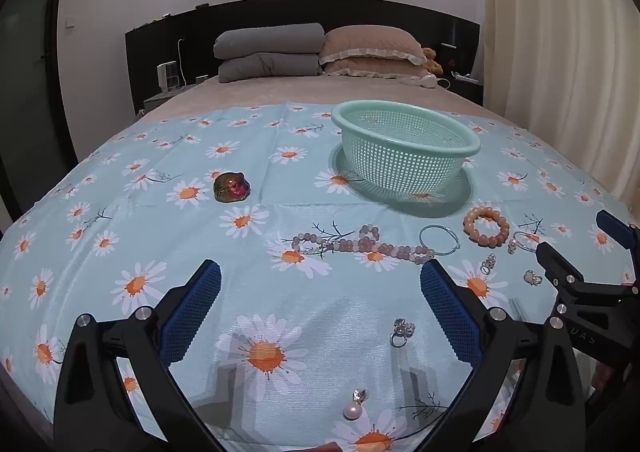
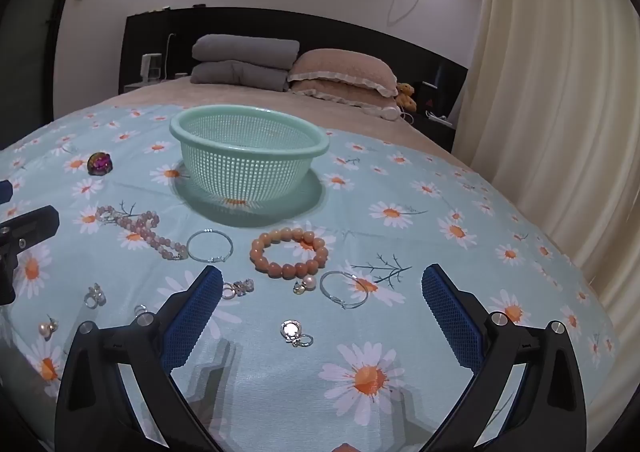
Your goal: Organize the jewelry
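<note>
A smooth blue cloth [image 2: 400,180] printed with white and orange daisies covers the near end of a bed, and on it stands a round, pale green plastic basket [image 2: 248,156] with perforated mesh walls and a rolled rim; nothing shows inside it. The jewelry lies loose on the cloth in front of the basket: a ring of fat, glossy orange beads [image 2: 289,253], a strand of pale pink beads [image 2: 140,230] in a loose tangle, two thin silver wire bangles [image 2: 209,246] [image 2: 344,289], several sparkling rings [image 2: 238,288], a pearl earring [image 1: 352,410] and a small silver charm [image 2: 294,332]. A dark, iridescent faceted stone [image 1: 232,188] sits apart to the left. The left claw [image 1: 320,316] and the right claw [image 2: 322,316] both hover spread wide above the cloth, gripping nothing, their blue pads [image 2: 192,320] finely ribbed. Grey folded blankets [image 1: 268,52] and frilled tan pillows [image 1: 372,52] lie stacked at the dark headboard.
</note>
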Demonstrator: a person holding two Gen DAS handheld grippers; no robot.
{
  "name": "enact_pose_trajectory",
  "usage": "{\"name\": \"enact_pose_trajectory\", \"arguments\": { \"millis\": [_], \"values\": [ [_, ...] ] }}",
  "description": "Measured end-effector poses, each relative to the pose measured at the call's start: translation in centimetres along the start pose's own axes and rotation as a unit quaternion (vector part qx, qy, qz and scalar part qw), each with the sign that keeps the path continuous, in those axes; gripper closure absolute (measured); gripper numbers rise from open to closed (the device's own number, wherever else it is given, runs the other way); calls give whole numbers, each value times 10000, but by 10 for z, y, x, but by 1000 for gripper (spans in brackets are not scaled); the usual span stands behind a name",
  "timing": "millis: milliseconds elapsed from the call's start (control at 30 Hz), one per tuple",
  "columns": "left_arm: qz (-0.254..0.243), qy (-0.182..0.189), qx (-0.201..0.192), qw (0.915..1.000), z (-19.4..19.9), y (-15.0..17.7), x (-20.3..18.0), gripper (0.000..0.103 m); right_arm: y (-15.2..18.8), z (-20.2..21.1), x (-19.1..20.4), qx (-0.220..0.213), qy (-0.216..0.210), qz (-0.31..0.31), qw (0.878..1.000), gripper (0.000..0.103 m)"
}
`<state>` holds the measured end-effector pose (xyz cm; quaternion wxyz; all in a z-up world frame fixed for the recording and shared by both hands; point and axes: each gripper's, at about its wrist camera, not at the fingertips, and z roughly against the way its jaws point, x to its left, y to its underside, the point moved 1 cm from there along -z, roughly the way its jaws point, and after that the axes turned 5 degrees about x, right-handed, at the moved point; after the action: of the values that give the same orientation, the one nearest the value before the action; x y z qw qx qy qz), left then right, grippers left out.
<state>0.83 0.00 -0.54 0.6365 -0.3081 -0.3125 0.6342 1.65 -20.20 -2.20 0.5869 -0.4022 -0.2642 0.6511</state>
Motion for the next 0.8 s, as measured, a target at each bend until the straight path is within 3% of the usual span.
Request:
{"name": "enact_pose_trajectory", "arguments": {
  "millis": [800],
  "values": [
    [59,-2,99,9999,-4,2,4,5,0,0,-2,13,-9,-1,10000,7]
  ]
}}
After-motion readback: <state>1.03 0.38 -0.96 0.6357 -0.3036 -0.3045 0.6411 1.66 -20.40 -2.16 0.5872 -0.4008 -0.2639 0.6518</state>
